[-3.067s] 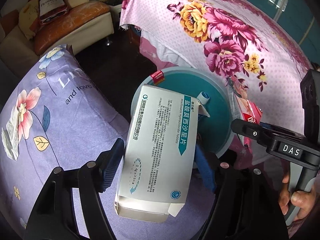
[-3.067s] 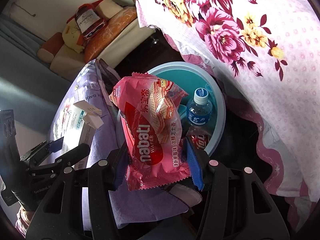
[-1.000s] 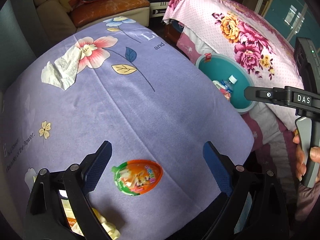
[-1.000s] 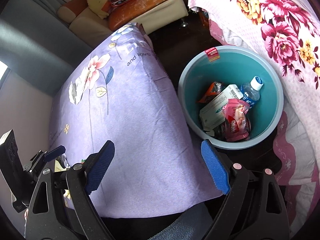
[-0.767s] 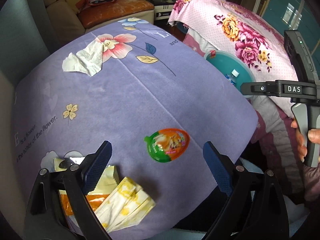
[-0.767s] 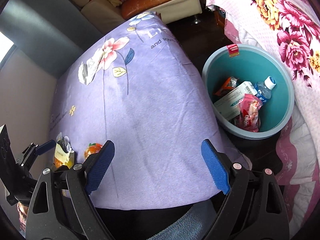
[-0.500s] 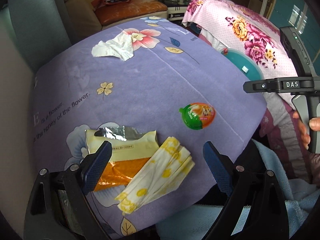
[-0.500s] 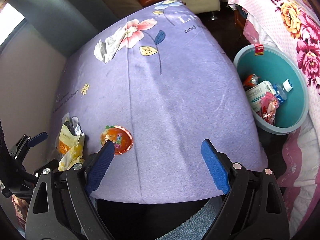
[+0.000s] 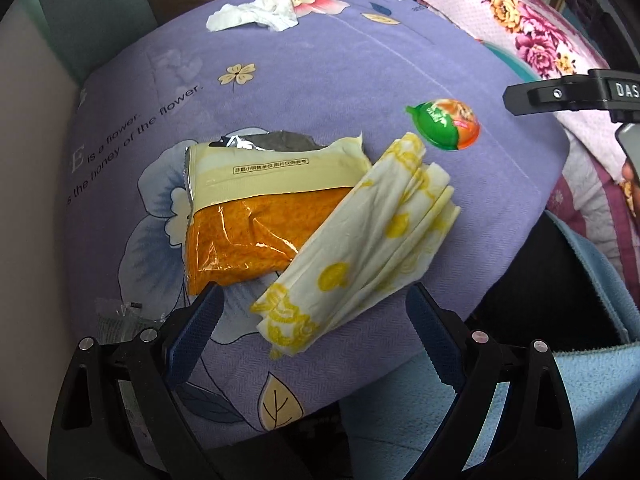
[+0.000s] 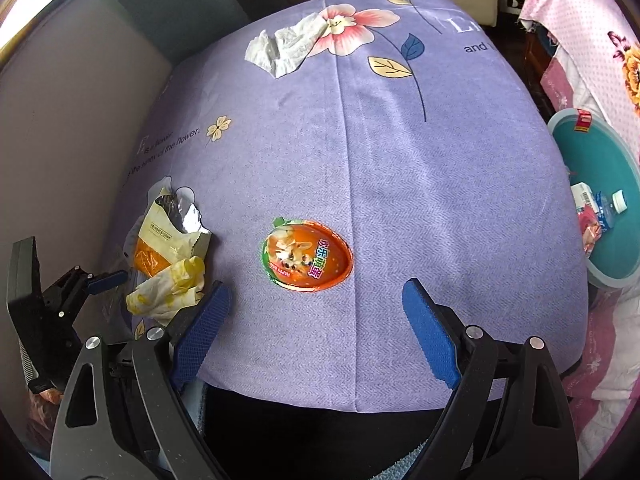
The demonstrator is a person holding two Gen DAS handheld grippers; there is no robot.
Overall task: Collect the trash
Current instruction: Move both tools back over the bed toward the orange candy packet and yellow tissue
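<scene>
Trash lies on a purple flowered cloth (image 9: 320, 80). A yellow-printed folded napkin (image 9: 360, 248) leans over a torn orange and cream snack bag (image 9: 256, 216). My left gripper (image 9: 312, 328) hangs open just above the napkin's near end, nothing between its blue pads. A green and orange egg-shaped jelly cup (image 10: 307, 256) lies flat; my right gripper (image 10: 312, 316) stands open just short of it, empty. The cup (image 9: 444, 123) also shows far right in the left wrist view. A crumpled white tissue (image 10: 284, 47) rests at the far side of the cloth.
A teal bin (image 10: 600, 208) at the right, below the cloth's edge, holds a bottle, a box and wrappers. A pink flowered spread (image 9: 532, 36) lies beyond it. A grey wall (image 10: 60, 120) bounds the left side. A blue towel (image 9: 580, 360) lies below the near edge.
Both grippers swung away from the bin toward the left end of the cloth. The snack bag and napkin came under the left gripper, the jelly cup came before the right. Both stayed open.
</scene>
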